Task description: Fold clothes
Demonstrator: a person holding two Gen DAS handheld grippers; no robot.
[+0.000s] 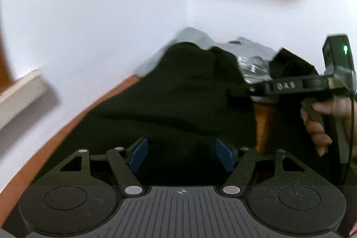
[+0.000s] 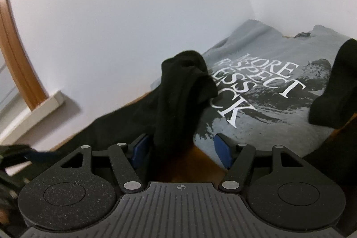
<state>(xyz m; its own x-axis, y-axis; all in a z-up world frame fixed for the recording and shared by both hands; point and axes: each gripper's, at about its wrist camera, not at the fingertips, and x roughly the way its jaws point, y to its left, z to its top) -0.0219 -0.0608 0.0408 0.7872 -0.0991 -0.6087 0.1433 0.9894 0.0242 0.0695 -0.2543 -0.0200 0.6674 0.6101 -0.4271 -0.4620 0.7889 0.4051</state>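
Presently: left gripper jaws apart over black garment; right gripper jaws apart, black fabric between, unclamped; grey printed T-shirt behind.

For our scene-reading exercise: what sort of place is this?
Probably a room in a home, at a corner: white walls, a wooden table pushed against them, a grey printed T-shirt and black garment spread on it.

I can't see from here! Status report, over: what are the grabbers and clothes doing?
Left gripper open, above black garment. Right gripper open, black cloth between its jaws, not pinched. Grey T-shirt partly covered. Over.
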